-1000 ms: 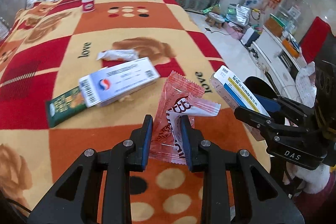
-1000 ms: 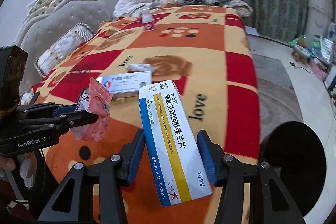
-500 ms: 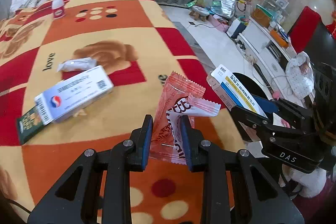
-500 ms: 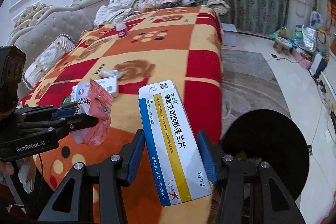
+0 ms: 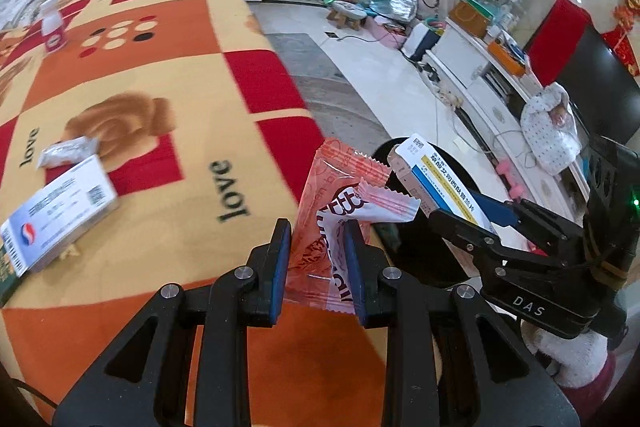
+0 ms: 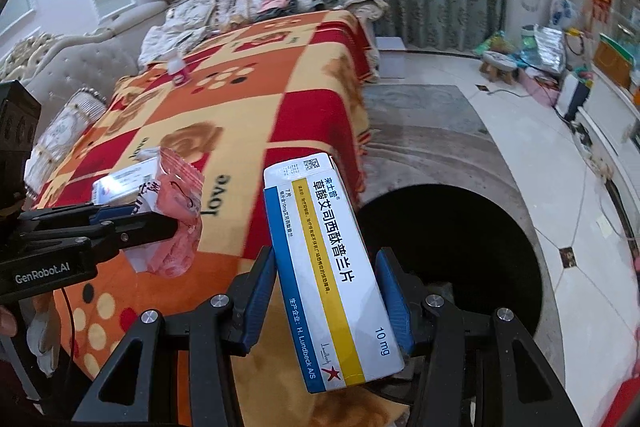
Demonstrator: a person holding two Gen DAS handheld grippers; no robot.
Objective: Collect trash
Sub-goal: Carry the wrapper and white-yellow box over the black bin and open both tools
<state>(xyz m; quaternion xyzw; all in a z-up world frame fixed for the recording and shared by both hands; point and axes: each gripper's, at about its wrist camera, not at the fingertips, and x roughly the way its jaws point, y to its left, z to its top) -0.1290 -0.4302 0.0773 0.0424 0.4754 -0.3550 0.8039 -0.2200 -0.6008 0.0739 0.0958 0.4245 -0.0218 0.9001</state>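
The green packet [image 5: 5, 277] at 9 o'clock in the left wrist view is cut off by the picture's edge and partly covered by the white box [image 5: 56, 217]. In the right wrist view, that white box [image 6: 124, 181] at 10 o'clock is mostly hidden behind the pink wrapper [image 6: 174, 211]. The black bin [image 6: 448, 259] at 3 o'clock is partly hidden by the medicine box [image 6: 332, 267]; its contents cannot be made out. The small bottle's [image 6: 178, 69] label at 11 o'clock is too small to read.

A bed under a red, orange and yellow blanket [image 5: 168, 75] carries a white box [image 5: 56, 219], a crumpled white wrapper [image 5: 66, 151], a small bottle [image 5: 54, 31], and perhaps a green packet [image 5: 6, 273] at the edge.
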